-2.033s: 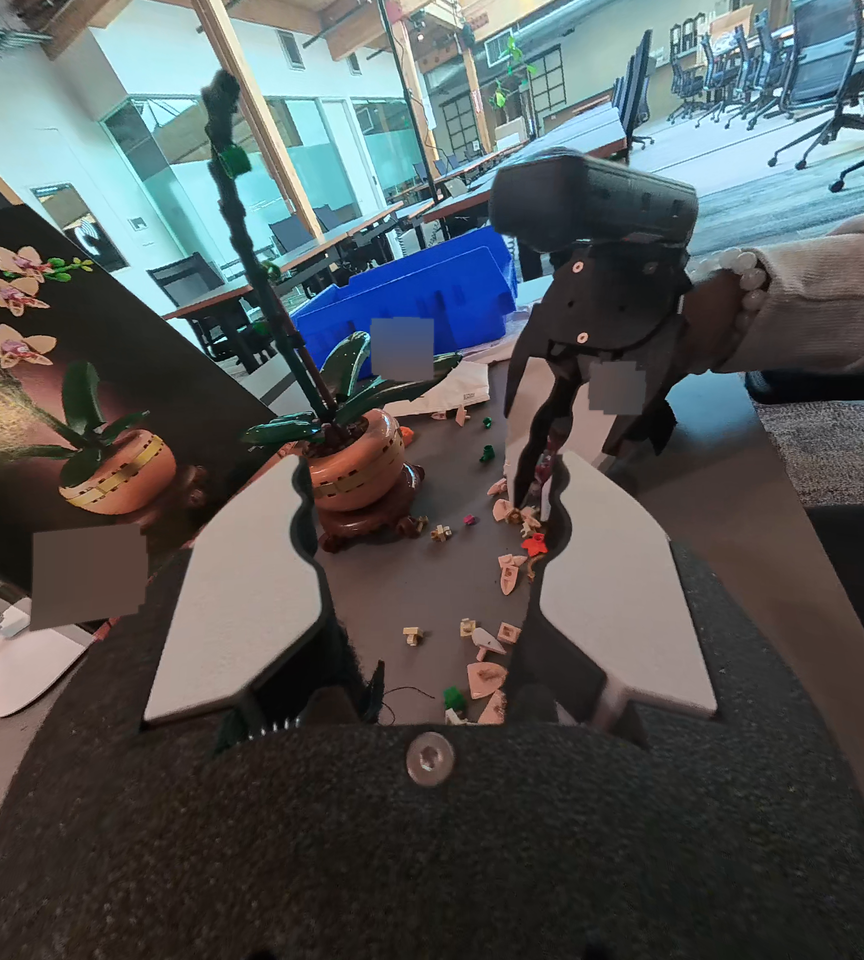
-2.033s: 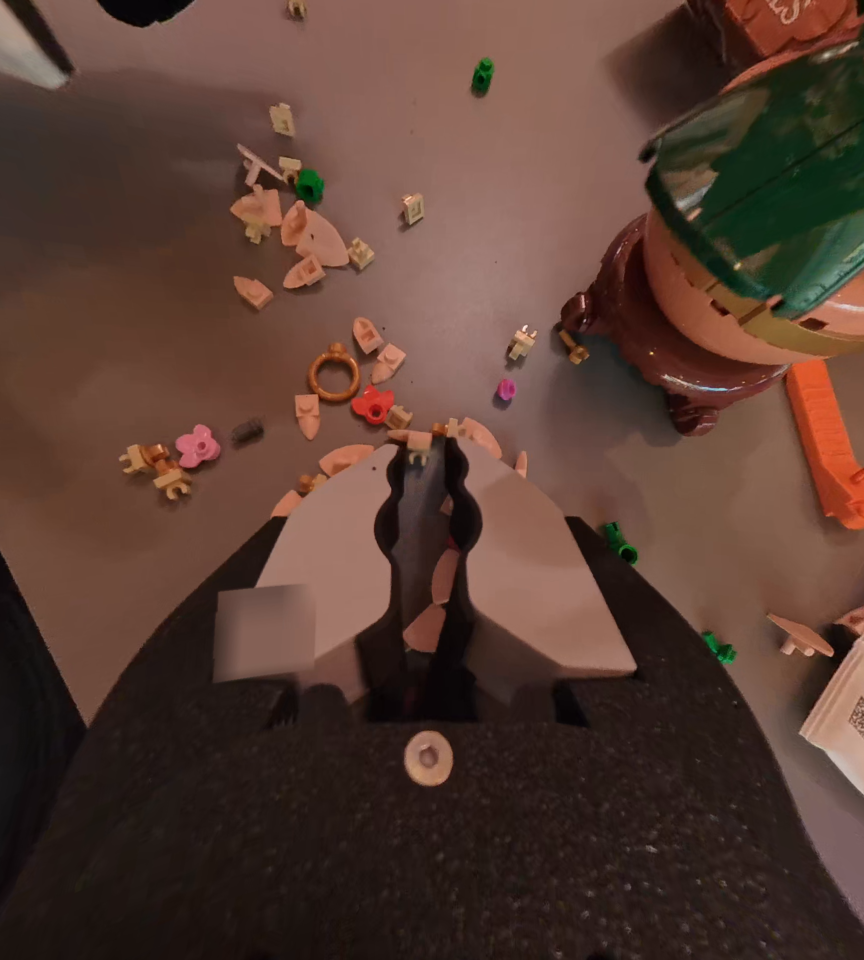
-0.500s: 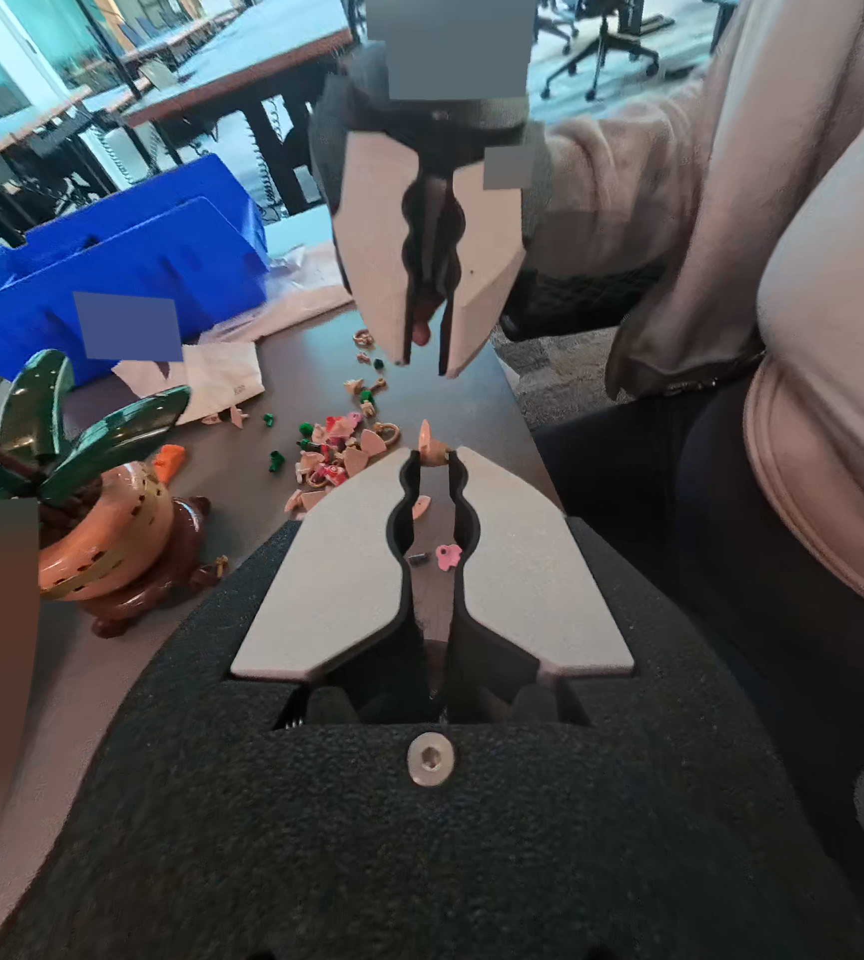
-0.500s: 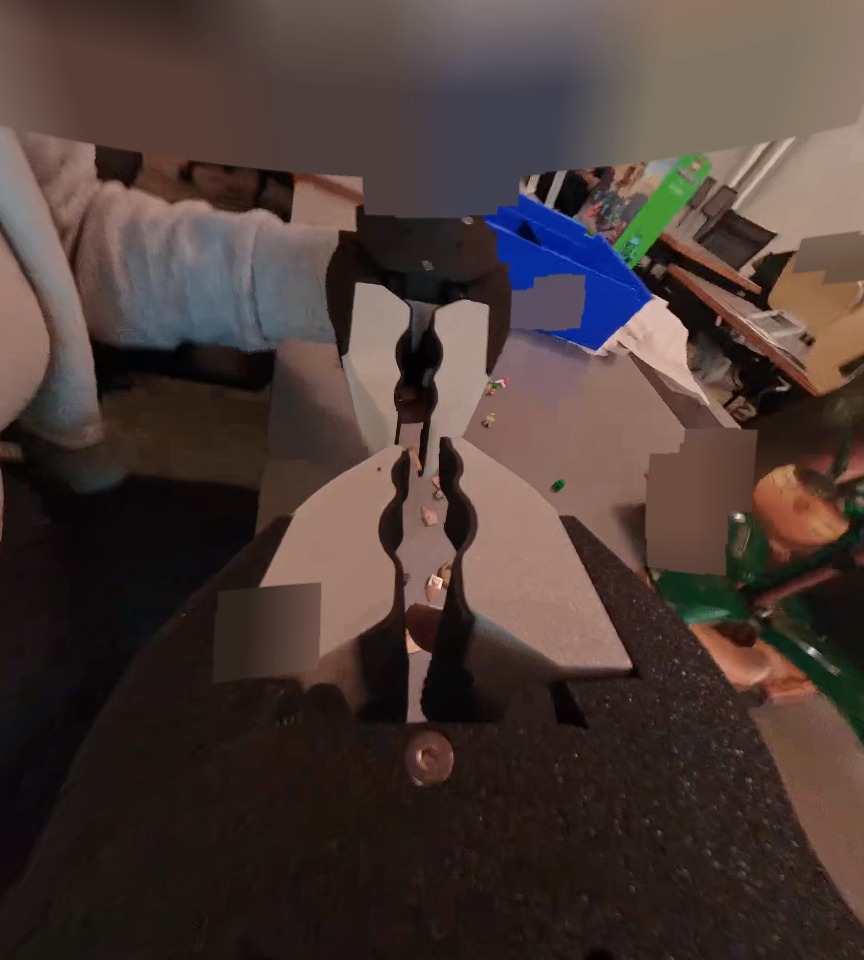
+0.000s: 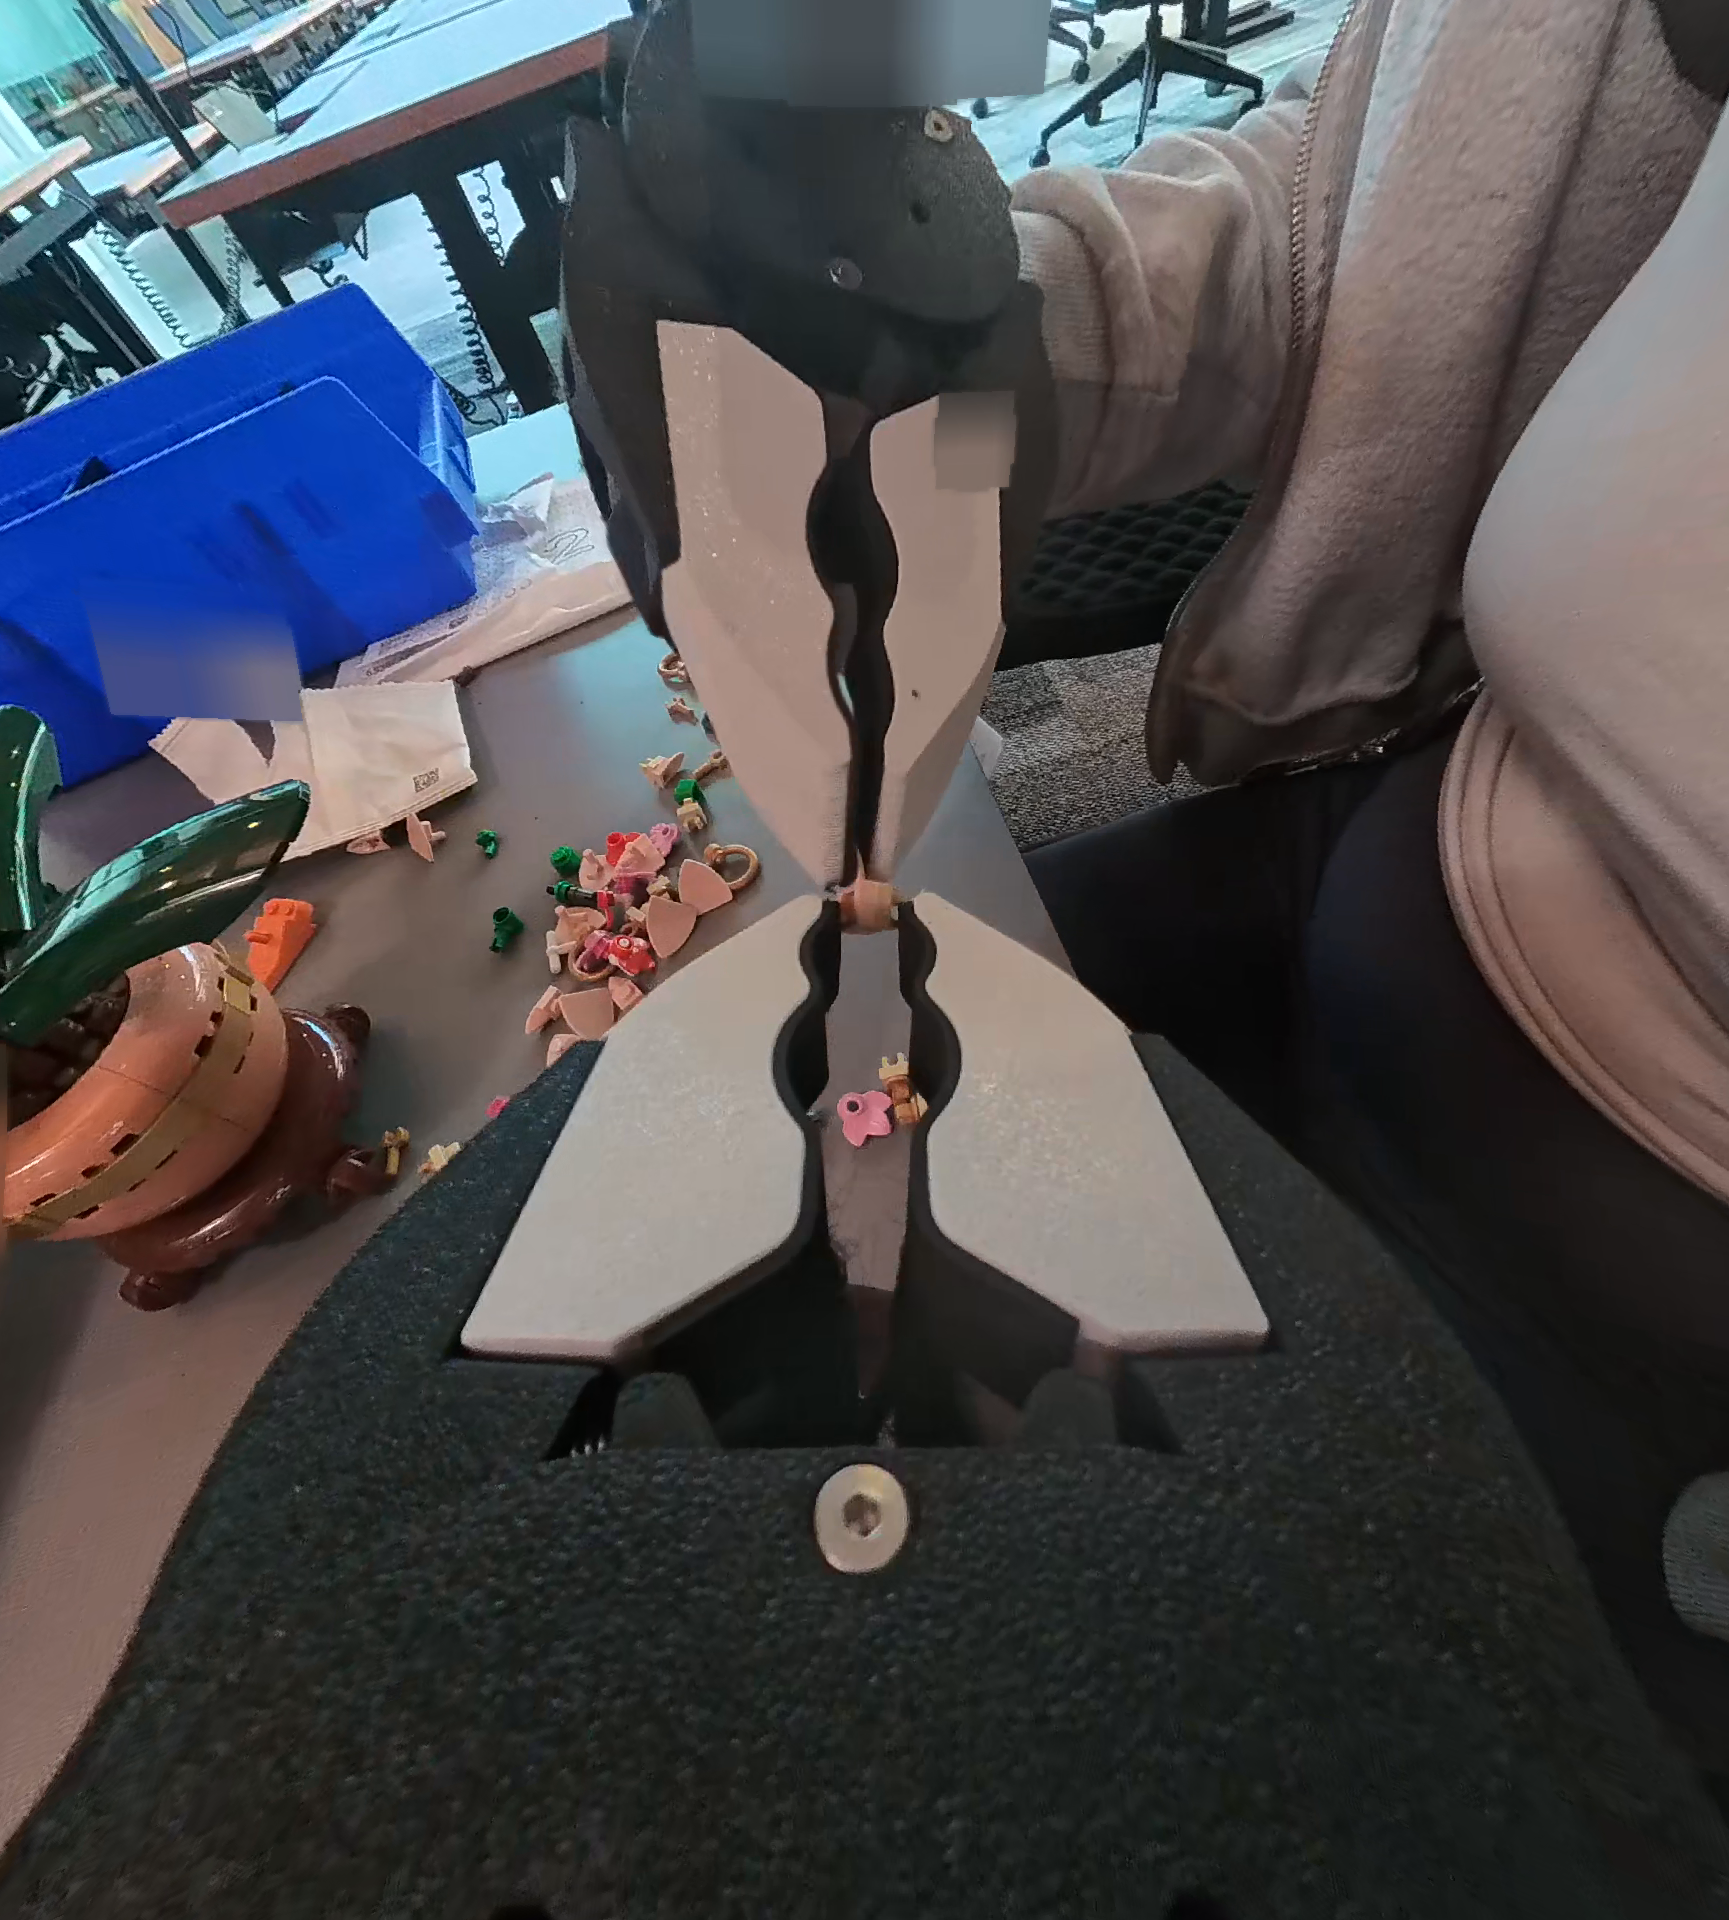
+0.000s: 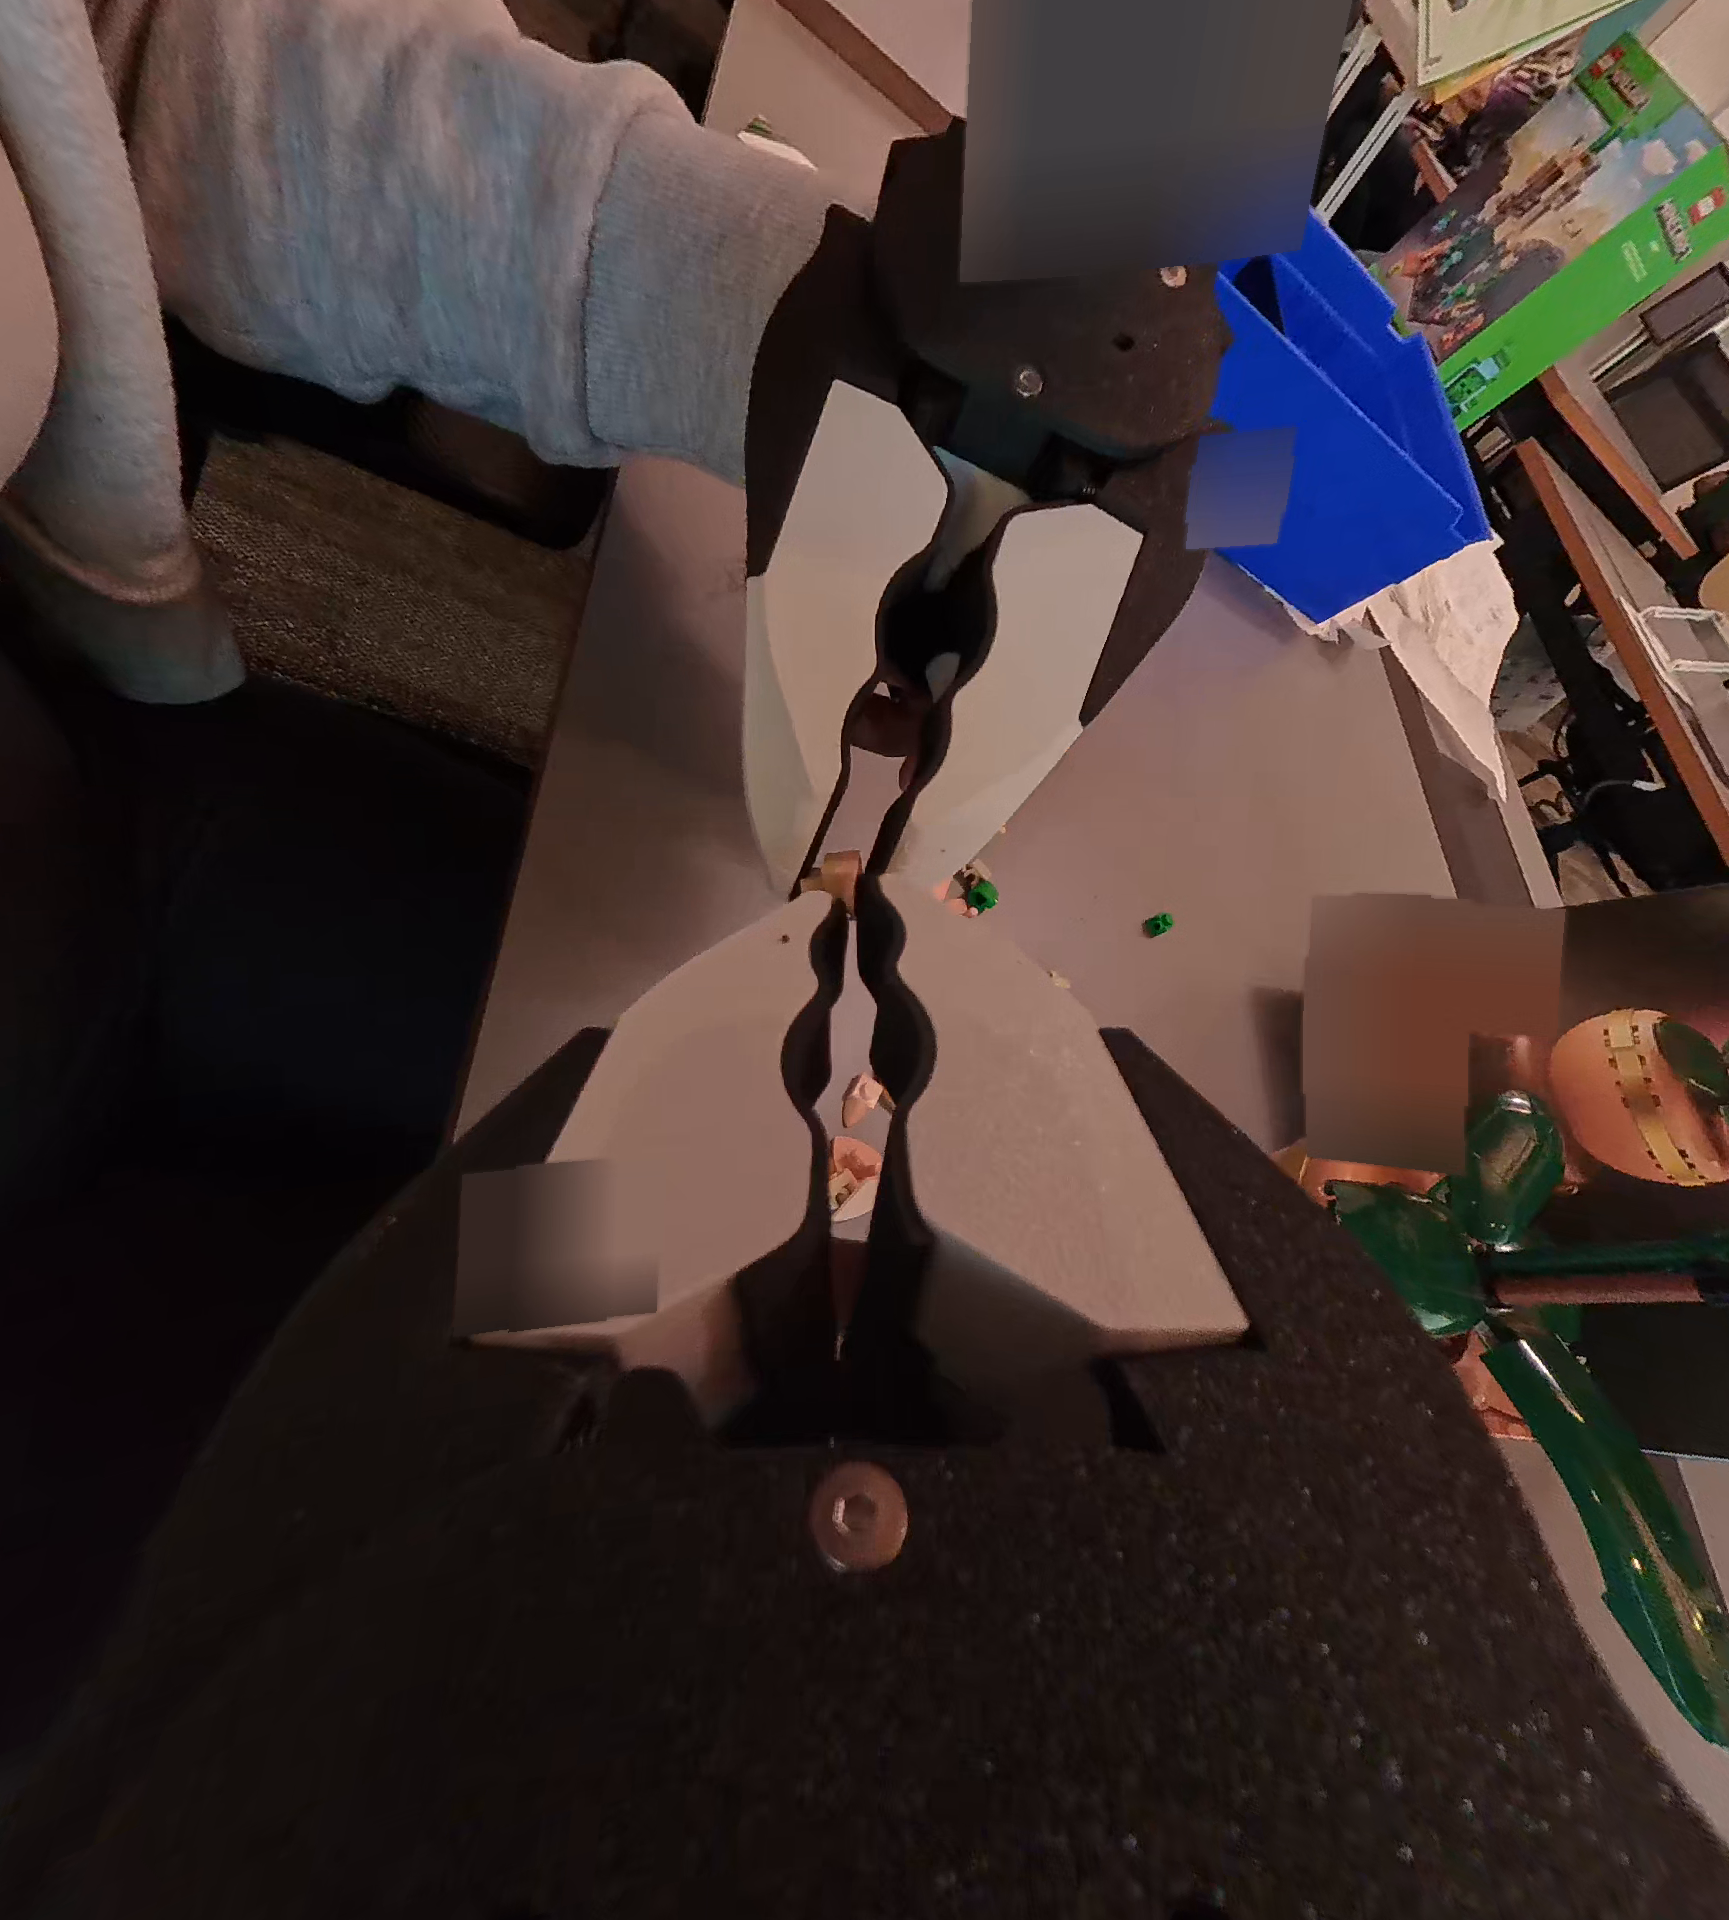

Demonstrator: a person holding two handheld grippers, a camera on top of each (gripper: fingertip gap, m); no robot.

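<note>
My left gripper (image 5: pixel 865 916) is shut on a small tan brick piece (image 5: pixel 865 902) pinched at its fingertips, held above the grey table's (image 5: pixel 486 997) near edge. My right gripper (image 5: pixel 858 868) points straight at it from above, tip to tip, touching that piece. In the right wrist view, my right gripper (image 6: pixel 844 902) is shut with a sliver of tan between its tips, which meet the left gripper (image 6: pixel 837 860) and its tan piece (image 6: pixel 839 871). A person's sleeved arms hold both.
A brick-built flowerpot (image 5: pixel 133 1101) with dark green leaves stands left. Loose small pieces (image 5: pixel 631 914), an orange tool (image 5: pixel 283 935), white paper bags (image 5: pixel 372 748) and a blue bin (image 5: pixel 195 540) lie beyond. A pink flower piece (image 5: pixel 865 1112) lies below my fingers. The person's torso (image 5: pixel 1618 727) is right. Only a small space, under 4 cm, lies between the two pairs of fingers. Left tips and right tips are each some 15 centimetres from the brick-built flowerpot (image 5: pixel 133 1101).
Two seconds ago the left gripper was open by the pot and the right was low over the loose pieces. Both have shut, lifted and turned to face; the gap between tips has closed.
</note>
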